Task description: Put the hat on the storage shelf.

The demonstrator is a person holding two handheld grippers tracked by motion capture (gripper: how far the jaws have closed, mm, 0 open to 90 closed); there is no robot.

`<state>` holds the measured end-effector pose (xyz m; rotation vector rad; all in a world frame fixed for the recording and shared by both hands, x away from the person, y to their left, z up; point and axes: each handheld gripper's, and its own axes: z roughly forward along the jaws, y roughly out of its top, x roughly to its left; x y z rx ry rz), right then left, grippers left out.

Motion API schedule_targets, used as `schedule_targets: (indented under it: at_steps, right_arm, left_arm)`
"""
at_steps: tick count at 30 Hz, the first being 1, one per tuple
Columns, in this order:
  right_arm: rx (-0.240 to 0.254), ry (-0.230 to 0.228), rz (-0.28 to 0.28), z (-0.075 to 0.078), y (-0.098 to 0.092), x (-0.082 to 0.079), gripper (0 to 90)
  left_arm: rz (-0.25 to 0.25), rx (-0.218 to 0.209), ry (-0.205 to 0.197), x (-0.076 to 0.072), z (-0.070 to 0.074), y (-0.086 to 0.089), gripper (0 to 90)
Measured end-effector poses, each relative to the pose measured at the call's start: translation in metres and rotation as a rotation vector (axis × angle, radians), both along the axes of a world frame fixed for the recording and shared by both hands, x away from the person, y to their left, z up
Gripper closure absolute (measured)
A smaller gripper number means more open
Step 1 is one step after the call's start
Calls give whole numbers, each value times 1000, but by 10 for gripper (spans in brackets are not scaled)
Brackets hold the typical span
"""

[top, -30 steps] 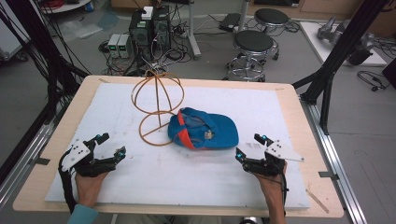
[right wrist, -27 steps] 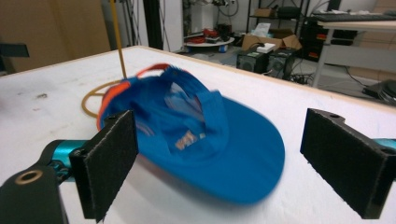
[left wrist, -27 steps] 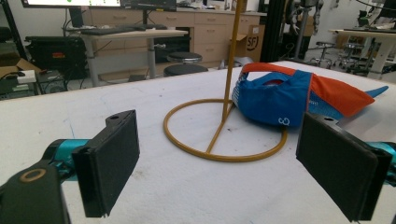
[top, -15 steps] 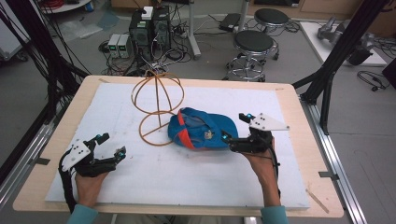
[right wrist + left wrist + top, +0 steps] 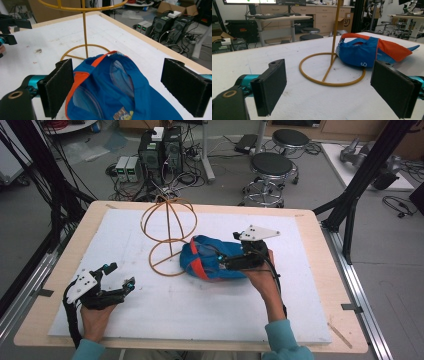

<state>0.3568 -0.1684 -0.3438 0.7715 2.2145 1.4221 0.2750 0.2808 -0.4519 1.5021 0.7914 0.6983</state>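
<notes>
High view first: the blue cap lies on the white mat near the middle of the table, its long axis running roughly left to right across the board, with the orange-trimmed opening toward the wire hat stand and the rest of it stretching toward the person's right. Its left end lies against the stand's round base ring. From the left gripper view the cap sits just behind that ring, orange band up, a blue tip poking out at the far right. The right gripper hangs directly over the cap's right half, its jaws spread wide; in the right gripper view the two black pads straddle the cap with blue mesh and orange trim between them, neither pad clearly touching cloth. The left gripper rests well apart at the near left of the mat, jaws also wide open, pointed toward the stand and cap.
</notes>
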Motion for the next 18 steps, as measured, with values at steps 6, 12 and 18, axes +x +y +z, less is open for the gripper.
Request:
schedule_targets:
  at_steps: [6, 12, 18]
  right_arm:
    - [-18, 21, 29, 5, 22, 14, 104]
    - [-53, 74, 67, -4, 44, 24, 105]
    - [-90, 149, 81, -18, 56, 31, 166]
  left_arm:
    - [-1, -2, 0, 0, 0, 0, 139]
    - [-1, 3, -2, 0, 0, 0, 139]
    - [-1, -1, 0, 0, 0, 0, 139]
